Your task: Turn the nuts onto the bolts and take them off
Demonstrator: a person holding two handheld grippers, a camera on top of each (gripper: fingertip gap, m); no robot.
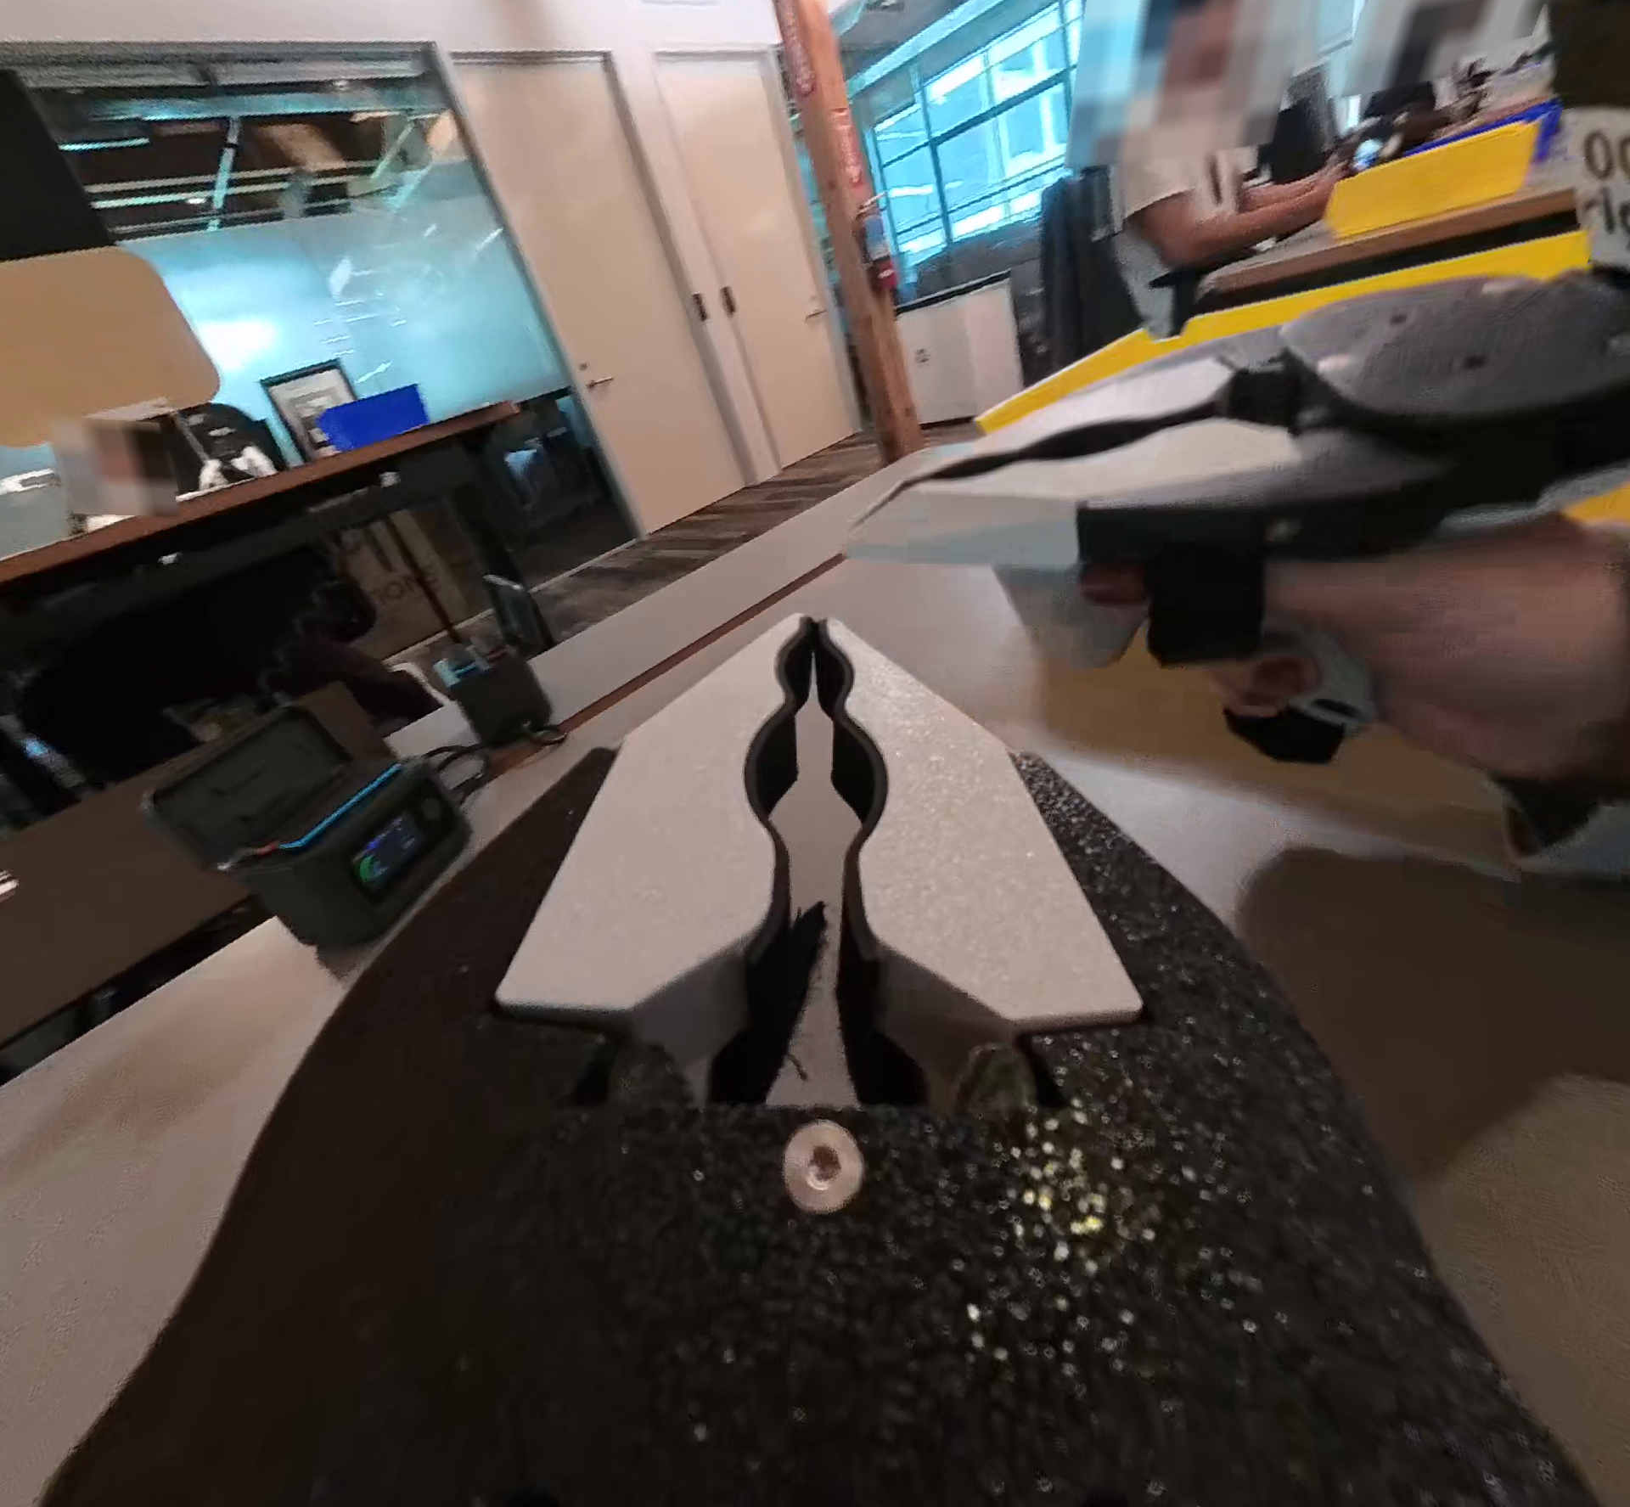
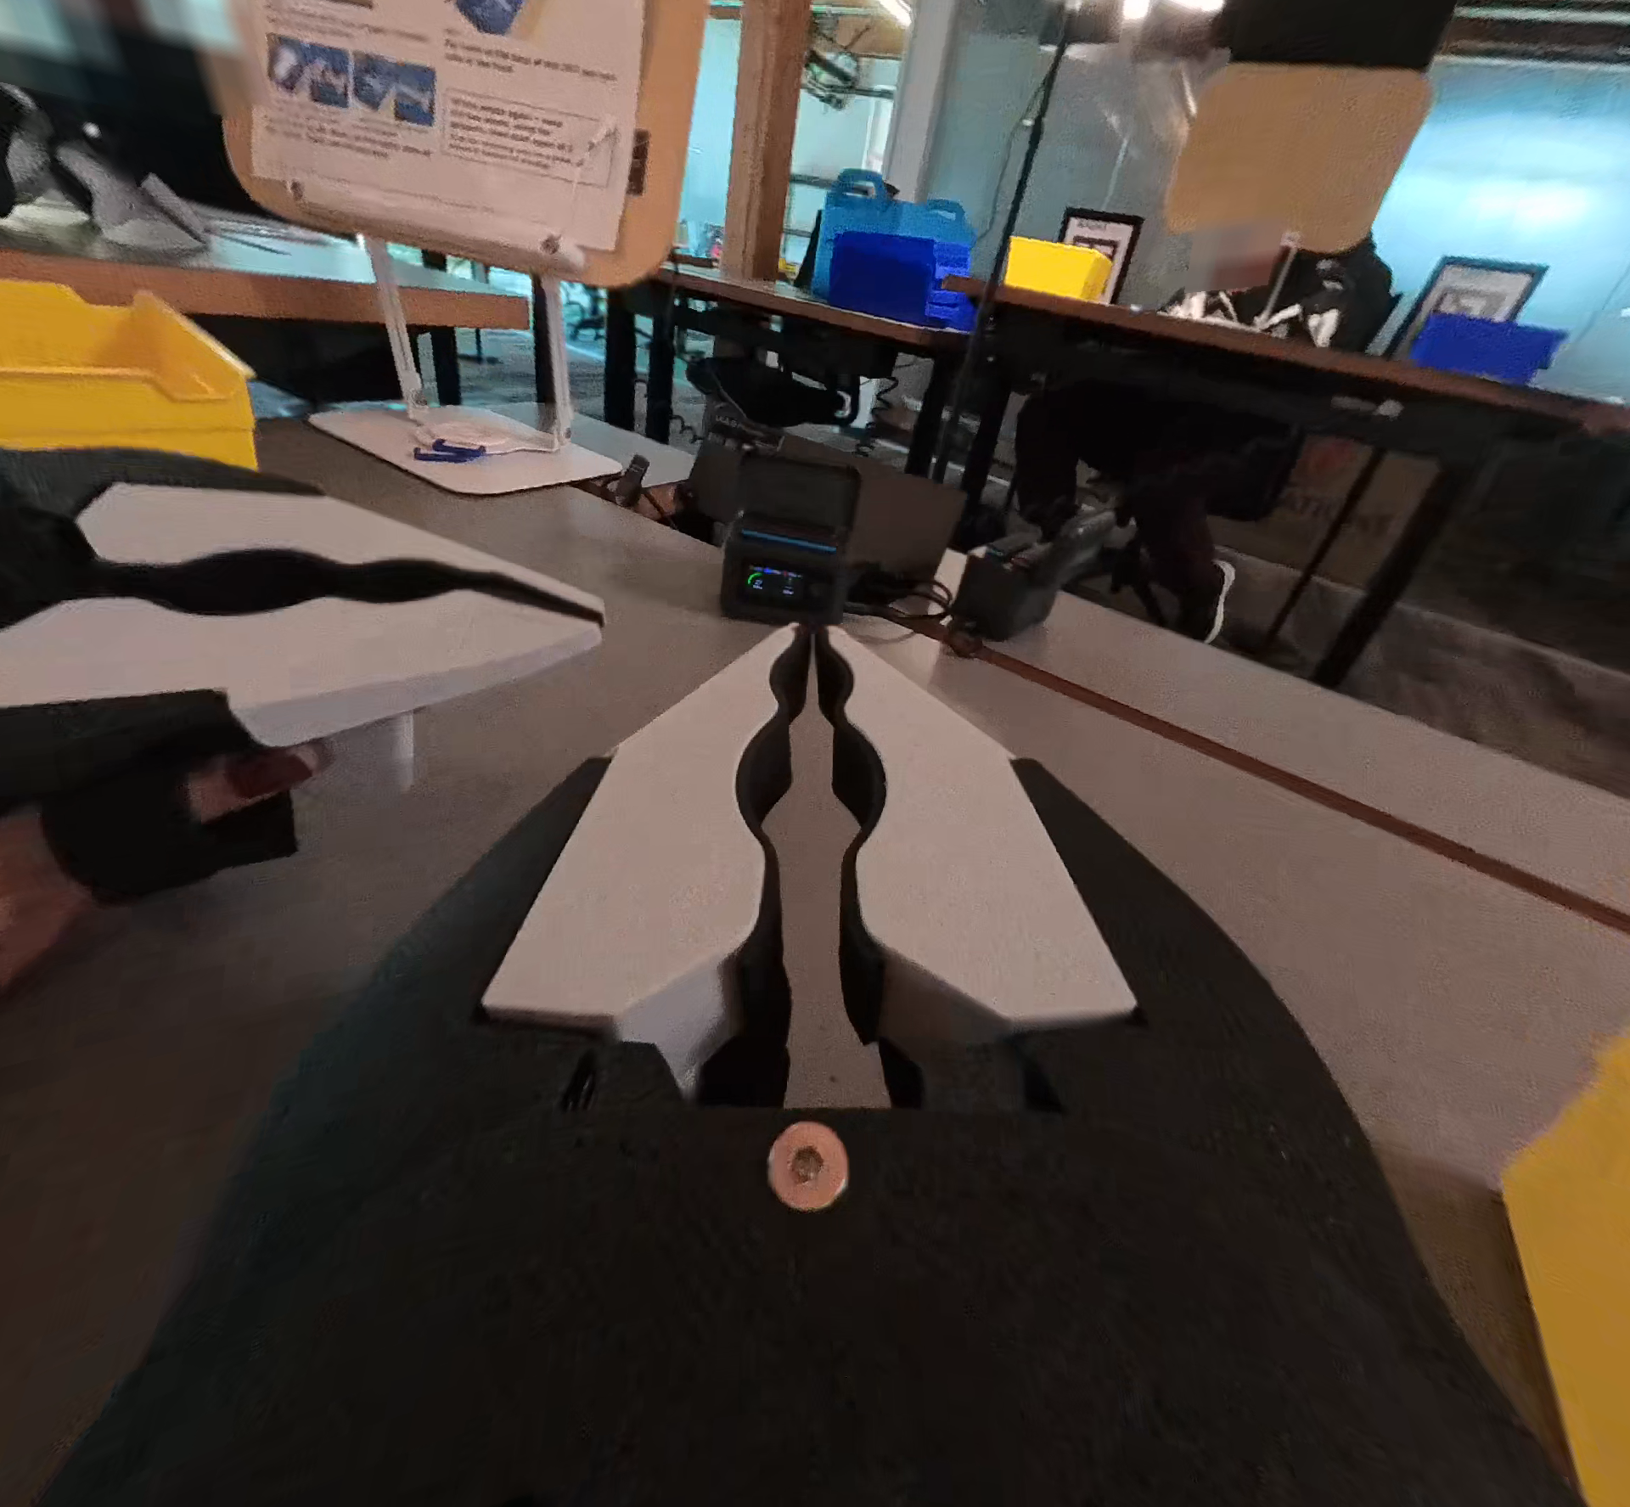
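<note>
Above the pale grey bench (image 2: 1147,724), the left hand-held gripper (image 1: 813,627) is hovering with its grey fingertips pressed together, clenched on nothing. The right hand-held gripper (image 2: 804,634) is likewise hanging clenched and empty, just to the right of the left one. A small dark box with a lit screen (image 2: 785,556) is sitting at the far edge of the bench, and a yellow plastic bin (image 2: 106,380) is standing at the far left. Nuts and bolts are not showing in either view.
</note>
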